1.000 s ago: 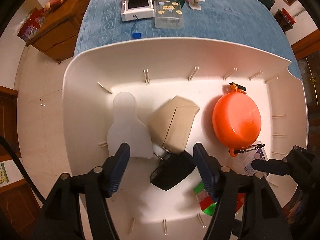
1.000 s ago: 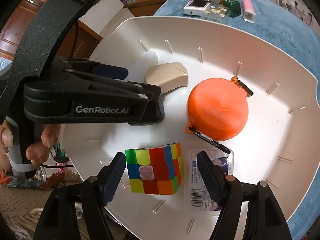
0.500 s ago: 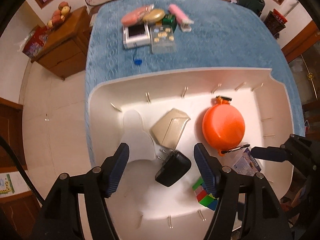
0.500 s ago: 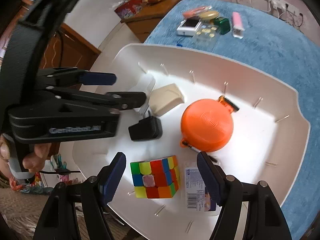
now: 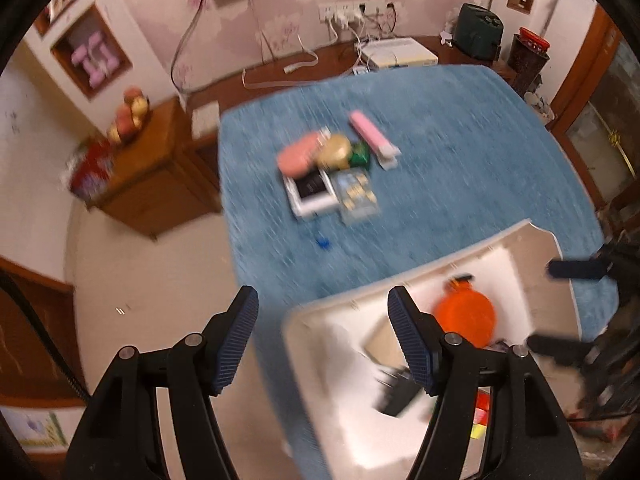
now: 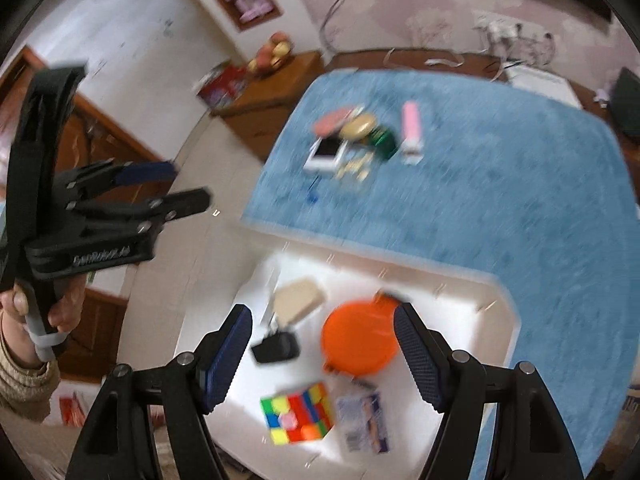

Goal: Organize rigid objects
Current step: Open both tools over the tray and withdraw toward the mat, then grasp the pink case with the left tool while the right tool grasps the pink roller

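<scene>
Toys and boxes (image 5: 332, 176) wait far off on the blue tabletop (image 5: 460, 152) while our left claw (image 5: 322, 338) and right claw (image 6: 322, 354) hang apart, empty, above the white bin (image 6: 496, 312); next we reach for one.

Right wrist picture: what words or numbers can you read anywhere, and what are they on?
"GenRobot.AI", blurred but still legible, on the side of the left gripper.
Print and a barcode on the small packet in the white bin: too blurred to read.
Red box on the wooden cabinet: too blurred to read.
No other readable text.
</scene>
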Motion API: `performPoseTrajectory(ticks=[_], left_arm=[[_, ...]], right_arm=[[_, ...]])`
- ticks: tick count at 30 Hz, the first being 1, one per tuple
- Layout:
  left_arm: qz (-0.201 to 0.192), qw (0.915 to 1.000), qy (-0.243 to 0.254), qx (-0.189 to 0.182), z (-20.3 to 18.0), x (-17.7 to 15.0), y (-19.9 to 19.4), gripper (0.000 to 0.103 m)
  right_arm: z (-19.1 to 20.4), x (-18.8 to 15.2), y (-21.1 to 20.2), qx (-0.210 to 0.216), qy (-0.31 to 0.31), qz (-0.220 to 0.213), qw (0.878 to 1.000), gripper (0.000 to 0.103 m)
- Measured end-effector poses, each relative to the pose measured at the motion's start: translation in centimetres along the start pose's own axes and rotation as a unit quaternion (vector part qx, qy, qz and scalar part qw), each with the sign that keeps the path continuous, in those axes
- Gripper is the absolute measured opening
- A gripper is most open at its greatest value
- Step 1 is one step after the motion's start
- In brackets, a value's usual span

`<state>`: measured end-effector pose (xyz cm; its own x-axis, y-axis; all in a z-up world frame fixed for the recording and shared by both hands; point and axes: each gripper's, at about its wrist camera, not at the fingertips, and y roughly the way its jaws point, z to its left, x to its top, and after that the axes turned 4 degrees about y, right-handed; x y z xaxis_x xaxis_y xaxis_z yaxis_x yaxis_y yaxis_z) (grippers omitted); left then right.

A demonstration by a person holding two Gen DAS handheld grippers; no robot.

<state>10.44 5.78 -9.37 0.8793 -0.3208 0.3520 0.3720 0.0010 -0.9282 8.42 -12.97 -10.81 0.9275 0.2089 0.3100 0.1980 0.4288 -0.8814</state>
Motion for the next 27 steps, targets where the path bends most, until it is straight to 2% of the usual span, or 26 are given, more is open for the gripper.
performPoseTrajectory(ticks=[7,14,16,20,27], left_arm=[[-0.007,0.9992,0.036,-0.018,2.6,3.7,0.9,0.071],[-0.005,0.9956,0.081,-0.047,4.2,7.1,4.2,0.071],[-0.005,0.9938,0.103,-0.041,4.3,7.8,5.8,0.071],[-0.001,0.9901,0.135,-0.038,4.6,9.0,9.3,0.071],[0.036,0.9808,0.163,-0.102,5.4,10.5,14.9,0.071]], right_arm=[[-1.4,6.6,-1.3,-0.058,0.034,-0.043,0.997,0.074],[-3.1,12.7,-0.1,-0.081,0.071,-0.063,0.992,0.072],[-3.7,14.4,1.3,-0.088,0.080,-0.059,0.991,0.068],[-4.9,16.7,4.3,-0.095,0.096,-0.044,0.990,0.066],[-7.2,19.3,10.6,-0.095,0.125,-0.002,0.988,0.058]])
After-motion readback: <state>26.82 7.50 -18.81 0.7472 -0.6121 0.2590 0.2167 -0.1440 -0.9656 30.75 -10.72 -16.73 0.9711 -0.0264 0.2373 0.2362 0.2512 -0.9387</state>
